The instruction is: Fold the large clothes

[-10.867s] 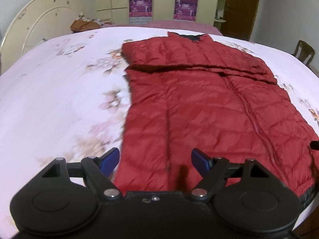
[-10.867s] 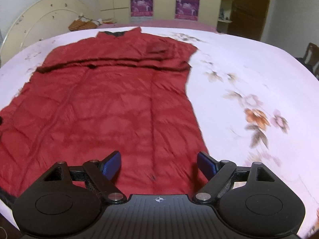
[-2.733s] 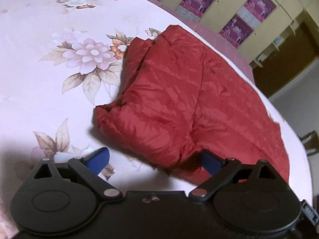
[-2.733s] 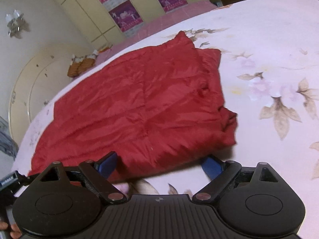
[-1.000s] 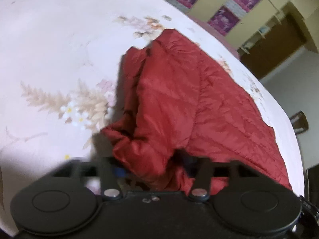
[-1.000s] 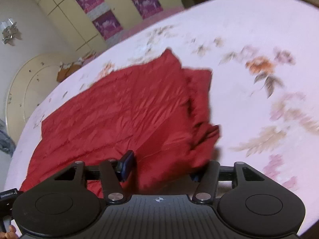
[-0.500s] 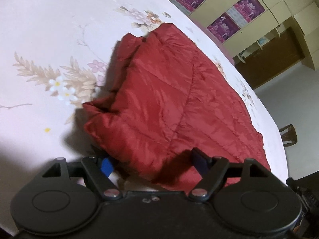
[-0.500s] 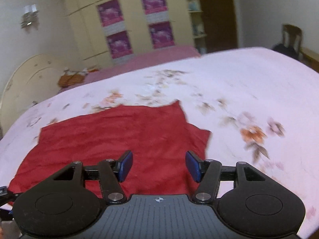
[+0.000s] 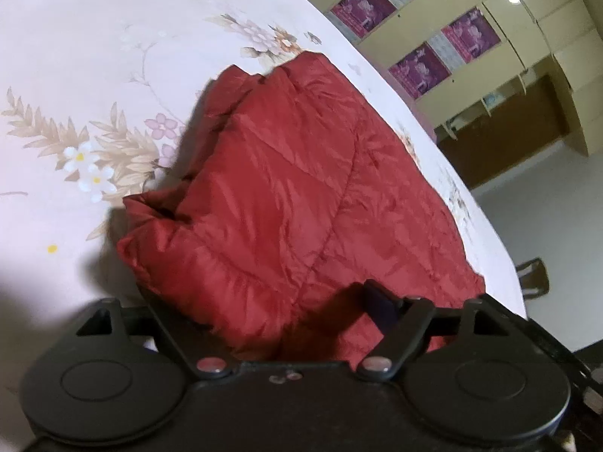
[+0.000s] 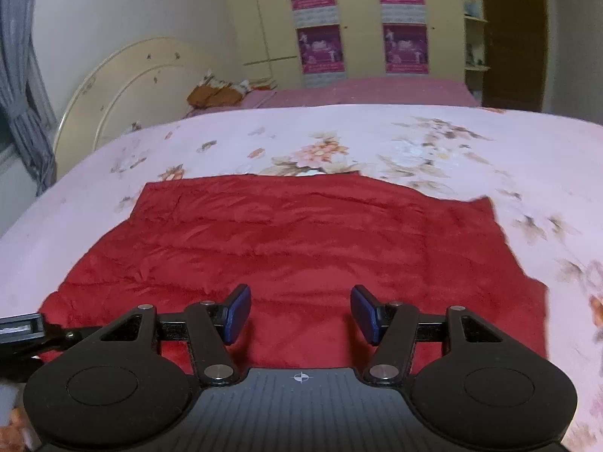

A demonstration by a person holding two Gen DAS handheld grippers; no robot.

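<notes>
Red quilted jacket (image 9: 301, 203), folded into a thick bundle, lies on the floral bedsheet (image 9: 75, 75) in the left wrist view, its puffy folded corner bulging toward the camera. The left tongs (image 9: 264, 309) sit at the jacket's near edge: the right finger (image 9: 380, 305) rests on top of the red fabric, while the left finger is hidden under the bulging corner. The fingers stand wide apart with cloth between them, not squeezed. Behind the bed, purple posters (image 9: 418, 67) hang on yellow cabinet doors.

From the right wrist view, the jacket (image 10: 301, 241) spreads as a flat, roughly rectangular layer across the bed, with the pale flowered bedsheet (image 10: 490, 143) around it. The right tongs (image 10: 300, 312) hover above the jacket's near edge, blue pads (image 10: 237, 312) spread with nothing between them. At far left the tip of the other tool (image 10: 22, 329) shows at the jacket's corner. A cream headboard (image 10: 124, 86) stands beyond the bed.
</notes>
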